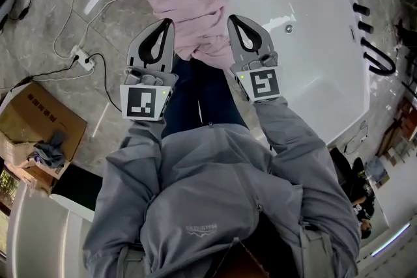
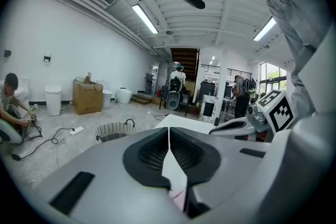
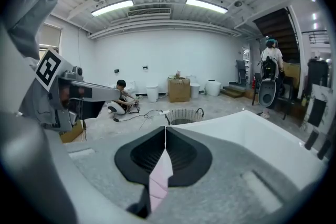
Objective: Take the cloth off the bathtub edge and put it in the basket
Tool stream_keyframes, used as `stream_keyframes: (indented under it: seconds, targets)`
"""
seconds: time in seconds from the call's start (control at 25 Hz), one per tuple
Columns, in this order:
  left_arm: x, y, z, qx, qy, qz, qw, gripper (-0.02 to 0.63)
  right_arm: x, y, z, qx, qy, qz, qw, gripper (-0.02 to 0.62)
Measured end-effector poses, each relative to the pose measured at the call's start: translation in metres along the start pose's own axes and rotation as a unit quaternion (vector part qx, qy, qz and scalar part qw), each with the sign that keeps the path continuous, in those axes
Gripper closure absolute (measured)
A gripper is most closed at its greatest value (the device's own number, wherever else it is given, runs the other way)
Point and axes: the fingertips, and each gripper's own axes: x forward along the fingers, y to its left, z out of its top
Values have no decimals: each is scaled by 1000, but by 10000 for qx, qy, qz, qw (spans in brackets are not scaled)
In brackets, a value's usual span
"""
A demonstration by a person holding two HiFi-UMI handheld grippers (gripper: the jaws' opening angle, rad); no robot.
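Observation:
A crumpled pink cloth [image 1: 192, 16] lies draped over the near rim of the white bathtub [image 1: 313, 42]. In the head view my left gripper [image 1: 169, 23] hovers at the cloth's left side and my right gripper [image 1: 231, 19] at its right side, both pointing away from me. Both pairs of jaws are shut, tips meeting with nothing seen pinched between them. Pink cloth [image 2: 176, 197] shows below the left gripper [image 2: 169, 129], and likewise the cloth [image 3: 160, 182] under the right gripper [image 3: 166, 128]. A woven basket [image 2: 113, 131] stands on the floor beyond the tub; the right gripper view shows the basket [image 3: 181, 115] too.
A cardboard box [image 1: 39, 133] with rags sits on the floor at the left, near a power strip [image 1: 85, 60] with cables. Black taps [image 1: 361, 10] line the tub's far right rim. A person [image 3: 122, 97] crouches on the floor in the distance.

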Motion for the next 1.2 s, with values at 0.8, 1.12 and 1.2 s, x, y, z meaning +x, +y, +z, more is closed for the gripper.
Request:
stream_keyframes:
  seconds: [0.8,1.12,1.2]
  targets:
    - [14,4,-126,-191,1002,-175,9946,592,25,12,-131,583,1232,706,9882,536]
    - [27,-2,-172,-207,1764,-644,9820,403,25,25,-159,830,1700,1274,9736,290]
    - [28,-4,-182,-62,1949,-806,9775,344,23,30,-166,808,1827,1460,9689,256]
